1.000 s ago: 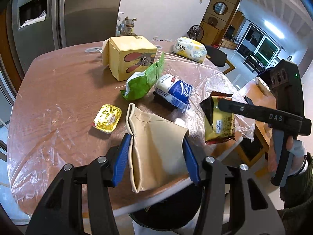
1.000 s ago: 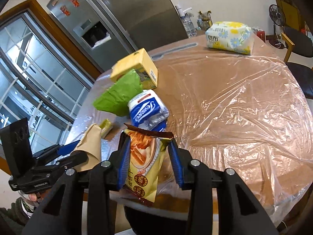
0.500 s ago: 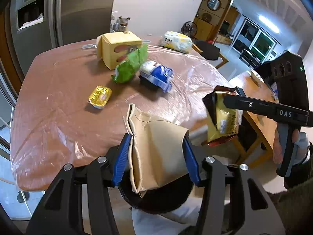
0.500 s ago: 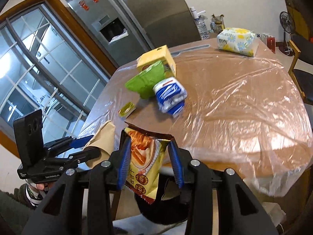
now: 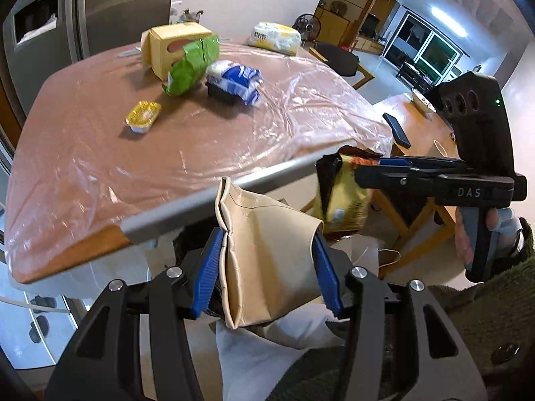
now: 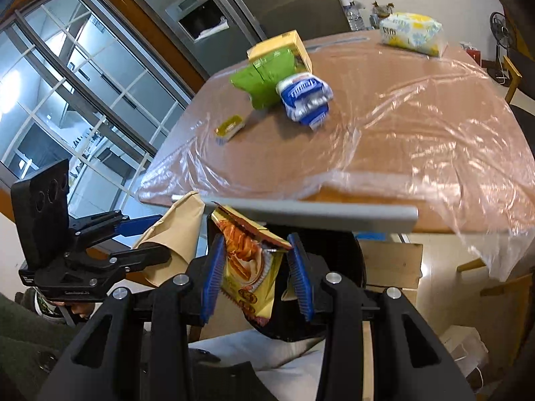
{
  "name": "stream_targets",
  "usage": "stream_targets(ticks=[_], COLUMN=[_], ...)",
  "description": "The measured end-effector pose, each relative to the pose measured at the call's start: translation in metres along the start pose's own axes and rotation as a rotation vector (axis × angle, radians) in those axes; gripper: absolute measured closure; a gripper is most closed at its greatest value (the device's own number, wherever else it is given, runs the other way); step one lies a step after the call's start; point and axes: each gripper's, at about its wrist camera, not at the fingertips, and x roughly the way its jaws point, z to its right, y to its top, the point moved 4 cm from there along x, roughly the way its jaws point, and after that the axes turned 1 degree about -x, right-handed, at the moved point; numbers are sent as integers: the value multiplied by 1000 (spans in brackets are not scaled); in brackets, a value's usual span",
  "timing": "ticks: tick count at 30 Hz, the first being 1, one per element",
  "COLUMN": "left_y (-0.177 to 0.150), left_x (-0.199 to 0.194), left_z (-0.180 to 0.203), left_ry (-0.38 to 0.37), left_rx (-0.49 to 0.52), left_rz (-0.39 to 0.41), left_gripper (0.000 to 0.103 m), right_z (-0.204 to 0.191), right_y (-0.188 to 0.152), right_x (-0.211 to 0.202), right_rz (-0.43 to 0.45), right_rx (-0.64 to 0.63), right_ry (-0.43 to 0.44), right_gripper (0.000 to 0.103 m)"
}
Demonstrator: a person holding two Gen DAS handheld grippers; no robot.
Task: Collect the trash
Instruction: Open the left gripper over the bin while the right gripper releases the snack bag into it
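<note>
- Since a second ago I have pulled both grippers back off the surface (image 5: 100,153); its grey front edge now lies ahead of both pairs of fingers, where earlier the held trash hung over the tabletop.
- My left gripper (image 5: 267,267) is clenched on the tan paper bag (image 5: 264,254), its blue fingers (image 5: 207,277) pressing the bag's two sides; the bag stands upright between them, its top reaching just past the surface edge.
- My right gripper (image 6: 257,277) is clamped on the yellow snack wrapper (image 6: 247,267), torn end up, lower end hanging below the fingers.
- In the left view the wrapper hangs just right of the paper bag; I cannot tell whether they touch.
- Below both pairs of fingers I see a dark bin (image 6: 334,254) with white liner (image 5: 254,361) under the surface edge.
- Well ahead of the fingers, on the plastic-covered surface: a gold foil tub (image 5: 143,116), a green bag (image 5: 192,67), a blue and white packet (image 5: 235,78), a yellow box (image 5: 174,41) and a tissue pack (image 5: 276,36) at the far side.
- A hand (image 5: 495,230) and dark green sleeve (image 5: 495,300) hold the right gripper.
</note>
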Motion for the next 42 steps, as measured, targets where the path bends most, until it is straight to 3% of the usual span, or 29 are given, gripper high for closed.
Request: stream_targets(ticks=[20,30,34,36,38,42], left_y=[-30,-44,-47,-47,-48,-47], left_x=[73,115,127,132,134,129], left_z=[-8,-14,-17,-19,-20,-19], left_ry=[2,56,68,55,57,79], left_rx=[13,71,75,65,67,83], left_rz=[-150,-221,-223,-223,-228,-219], left_gripper=[50,50,41,37,25,17], right_z=[27,33,36,37,37,36], right_y=[-39,-42,-44,-45,-45,-43], right_x=[88,120,127,129,131,124], right_rz=[-194,-257,-273,-282,-287,-269], right_rx=[-8,-62,-53,-53,-56,-64], right_ry=[-71,-144,-161,-172,-179,-192], right_gripper=[69,69,69,66,52,37])
